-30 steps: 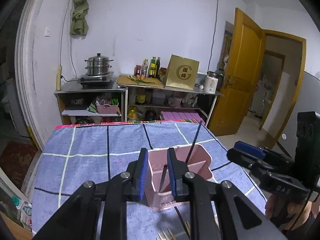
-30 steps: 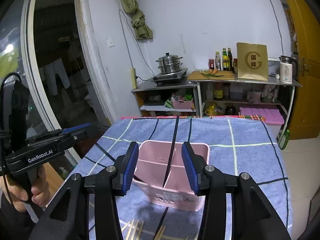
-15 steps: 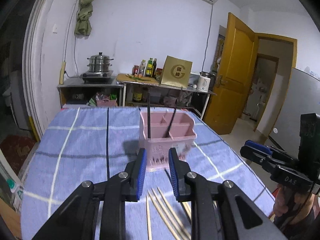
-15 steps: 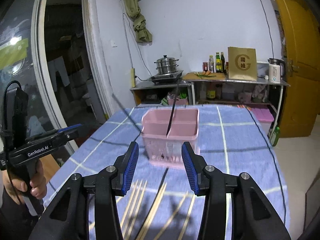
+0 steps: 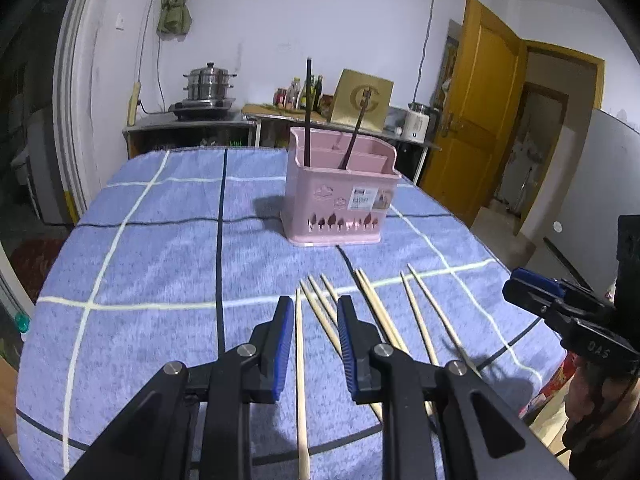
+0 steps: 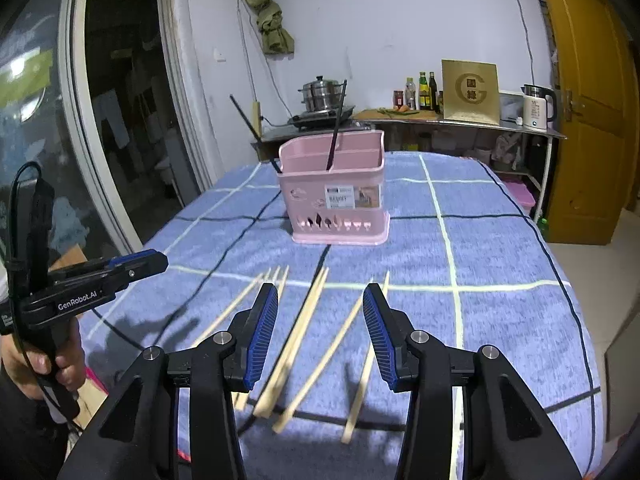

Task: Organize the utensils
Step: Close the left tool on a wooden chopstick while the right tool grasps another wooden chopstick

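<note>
Both grippers have drawn back from the pink plastic basket [image 5: 340, 196] and dropped low over the near end of the desk [image 5: 152, 248], so the pale wooden chopsticks [image 5: 362, 312] that were barely in view now fill the foreground. The left gripper [image 5: 312, 334] has its blue ribbed jaws a narrow way apart with one chopstick [image 5: 300, 380] lying on the cloth in the gap, untouched. The right gripper [image 6: 318, 330] has its jaws about half open above several chopsticks fanned on the cloth, gripping none. The desk is covered in a soft blue cloth crossed by white and black lines. The basket stands far and centre, boxy, divided into compartments, with leaf-shaped cutouts along its base and a label reading "BASKET". Two thin dark chopsticks [image 6: 335, 128] stand tilted inside it. The left gripper's side reads "GenRobot.AI". On the far shelf a gold box [image 6: 471, 92] bears a large "G".
</note>
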